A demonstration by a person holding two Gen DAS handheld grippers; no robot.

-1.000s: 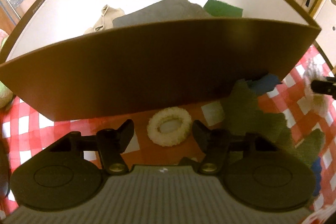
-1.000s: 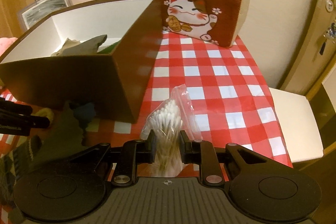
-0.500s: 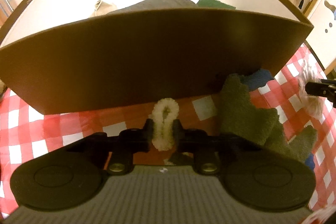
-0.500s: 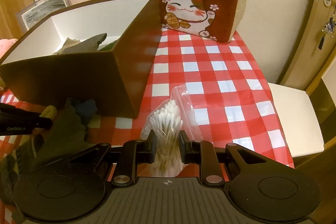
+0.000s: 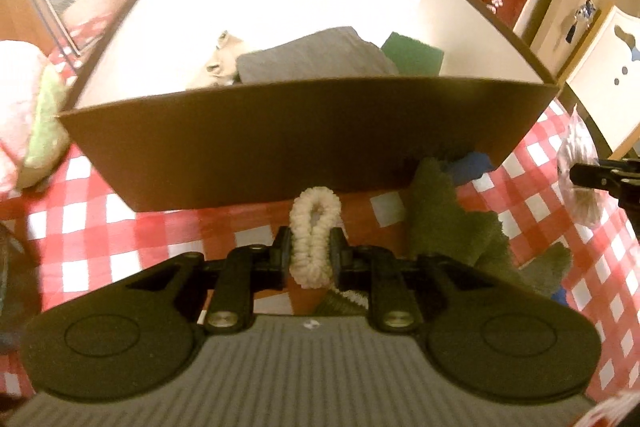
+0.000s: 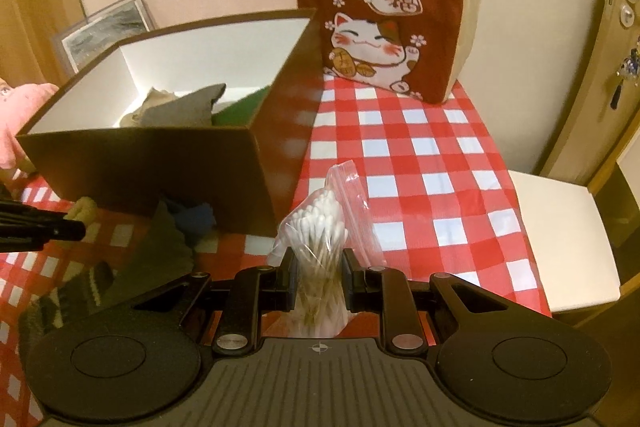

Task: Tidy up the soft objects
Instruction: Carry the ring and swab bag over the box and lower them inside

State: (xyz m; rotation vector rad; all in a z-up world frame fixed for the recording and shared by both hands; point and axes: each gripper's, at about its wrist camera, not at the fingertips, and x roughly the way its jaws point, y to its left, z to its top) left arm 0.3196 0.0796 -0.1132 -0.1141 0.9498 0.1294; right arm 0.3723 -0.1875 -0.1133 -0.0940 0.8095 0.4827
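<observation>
The left gripper (image 5: 310,254) has its fingers pressed against a cream fluffy hair tie (image 5: 314,233), squashing the ring into a narrow loop that stands up in front of the brown box (image 5: 304,143). The lower end of the loop hangs between the fingers; whether it touches the checked cloth (image 5: 80,227) on the counter cannot be told.

The right gripper (image 6: 319,269) has its fingers closed on a clear bag of cotton swabs (image 6: 320,239). The swab heads show white above the fingers, while the lower part of the bag is hidden behind the gripper body. In the left wrist view the same bag (image 5: 576,171) is only a pale blur at the right edge.

Inside the box, the near wall hides most of the contents: only the tops of a grey folded cloth (image 5: 316,57), a beige fabric piece (image 5: 218,67) and a green item (image 5: 412,53) rise above it. The box floor is out of sight.

Just beside the box's near corner lies a dark green knitted piece (image 5: 448,223), with something blue (image 5: 472,165) half tucked under the box edge; its shape is unclear. A pink and green plush (image 5: 28,115) is cut off at the left edge. A cat cushion (image 6: 388,19) leans against the wall behind the box.
</observation>
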